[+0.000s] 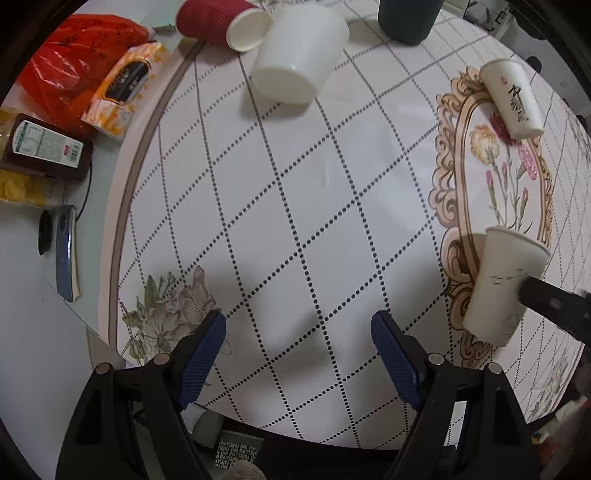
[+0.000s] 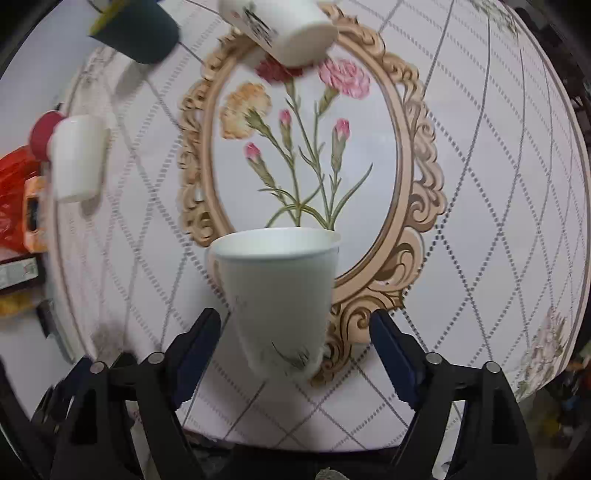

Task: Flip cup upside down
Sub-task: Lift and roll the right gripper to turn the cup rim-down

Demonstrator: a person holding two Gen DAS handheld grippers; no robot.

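Note:
A white paper cup stands upright, mouth up, on the patterned tablecloth, just ahead of and between the fingers of my right gripper, which is open with a gap on each side of the cup. The same cup shows in the left wrist view, with a right finger beside it. My left gripper is open and empty above the tablecloth near its front edge.
Other cups stand upside down: a wide white one, a printed paper one, a red ribbed one and a dark one. A red bag, tissue pack and bottle lie at left.

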